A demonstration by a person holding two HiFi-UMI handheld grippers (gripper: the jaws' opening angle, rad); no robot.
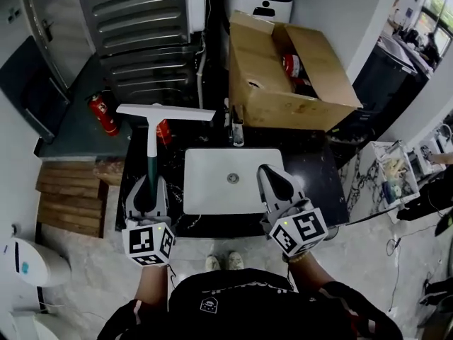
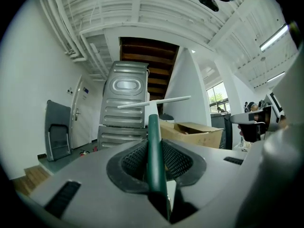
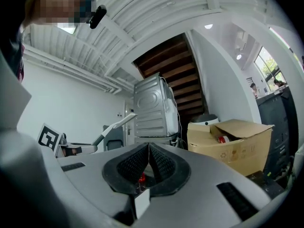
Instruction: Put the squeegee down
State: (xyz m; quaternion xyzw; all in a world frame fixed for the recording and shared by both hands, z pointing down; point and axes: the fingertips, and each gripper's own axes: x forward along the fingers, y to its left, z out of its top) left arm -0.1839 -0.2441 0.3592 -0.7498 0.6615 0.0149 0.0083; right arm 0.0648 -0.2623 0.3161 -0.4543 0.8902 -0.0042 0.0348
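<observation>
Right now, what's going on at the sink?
A person stands at a black counter with a white sink, holding a handheld gripper in each hand. The left gripper is shut on the green handle of a squeegee, held about level with its white blade out ahead, above the counter strip left of the sink. The right gripper is shut and empty, over the sink's right edge. The squeegee has not been set down yet.
</observation>
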